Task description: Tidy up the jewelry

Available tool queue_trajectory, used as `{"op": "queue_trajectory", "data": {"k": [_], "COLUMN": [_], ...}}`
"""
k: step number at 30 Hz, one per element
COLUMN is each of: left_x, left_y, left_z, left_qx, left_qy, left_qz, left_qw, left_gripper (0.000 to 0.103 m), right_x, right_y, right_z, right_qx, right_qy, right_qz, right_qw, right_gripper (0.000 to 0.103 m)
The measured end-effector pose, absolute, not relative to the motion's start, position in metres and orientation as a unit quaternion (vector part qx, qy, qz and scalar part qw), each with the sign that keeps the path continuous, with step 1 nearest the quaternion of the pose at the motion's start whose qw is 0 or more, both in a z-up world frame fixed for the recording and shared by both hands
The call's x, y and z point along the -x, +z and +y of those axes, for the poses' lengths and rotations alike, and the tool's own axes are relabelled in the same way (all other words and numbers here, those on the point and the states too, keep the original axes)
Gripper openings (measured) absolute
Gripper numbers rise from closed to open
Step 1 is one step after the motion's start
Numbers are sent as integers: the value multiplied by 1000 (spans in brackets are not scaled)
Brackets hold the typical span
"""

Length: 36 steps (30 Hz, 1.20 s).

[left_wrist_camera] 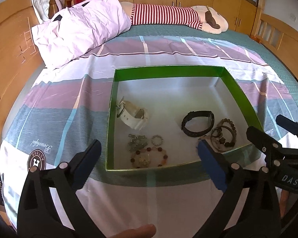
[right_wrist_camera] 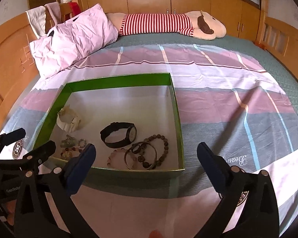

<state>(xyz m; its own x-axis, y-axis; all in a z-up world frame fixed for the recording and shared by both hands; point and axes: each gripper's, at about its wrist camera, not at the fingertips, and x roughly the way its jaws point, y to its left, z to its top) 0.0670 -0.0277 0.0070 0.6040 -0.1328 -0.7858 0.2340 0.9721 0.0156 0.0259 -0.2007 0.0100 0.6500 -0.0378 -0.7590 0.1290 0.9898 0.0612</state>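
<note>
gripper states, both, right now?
Left gripper: open, holding nothing, at the near edge of the green-walled cardboard box.
Right gripper: open, holding nothing, near the same box's right corner.

Green-walled box (left_wrist_camera: 242, 93), white floor, open-topped, flat on bedspread.
White watch (left_wrist_camera: 134, 115) curled at 9 o'clock on box floor.
Black watch (left_wrist_camera: 197, 124) on edge at 3 o'clock.
Dark beaded bracelets with metal bangle (left_wrist_camera: 224, 135) overlapping at 4 o'clock.
Silver chain heap (left_wrist_camera: 136, 141), small ring (left_wrist_camera: 157, 139), amber-red bead bracelet (left_wrist_camera: 149, 157) at 6-7 o'clock.
</note>
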Motion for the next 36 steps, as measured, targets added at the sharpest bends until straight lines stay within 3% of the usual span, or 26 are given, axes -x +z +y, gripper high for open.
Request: {"op": "queue_trajectory", "data": {"k": [36], "left_x": [-68], "left_y": [5], "left_z": [-25], "left_qx": [-56], "left_qy": [-96], "left_qz": [443], "left_qw": [889], "left_gripper": [100], "right_x": [-23], "right_y": [12], "right_z": [-194], "right_qx": [-40], "right_qy": [-44], "right_qz": [413], "right_qw": [909], "right_gripper": [102]}}
